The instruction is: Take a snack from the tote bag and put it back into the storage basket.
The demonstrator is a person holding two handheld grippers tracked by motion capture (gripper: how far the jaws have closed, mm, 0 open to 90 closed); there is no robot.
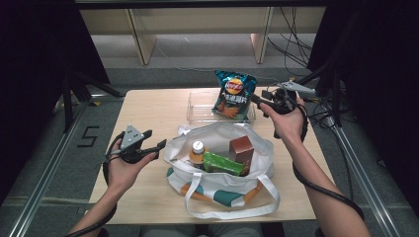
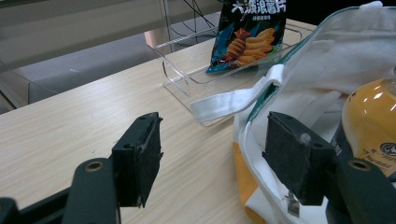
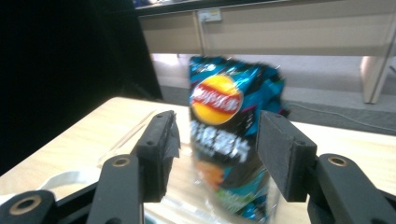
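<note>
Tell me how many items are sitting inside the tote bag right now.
3 in the tote bag: an orange bottle at its left, a green pack in the middle, a brown box at right. More may lie hidden underneath.

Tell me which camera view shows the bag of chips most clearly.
The high view is best: the bag of chips appears whole and sharp, standing in the clear tray. The right gripper view shows it large but blurred between the fingers. The left gripper view shows its lower part, cut off at the top edge.
</note>
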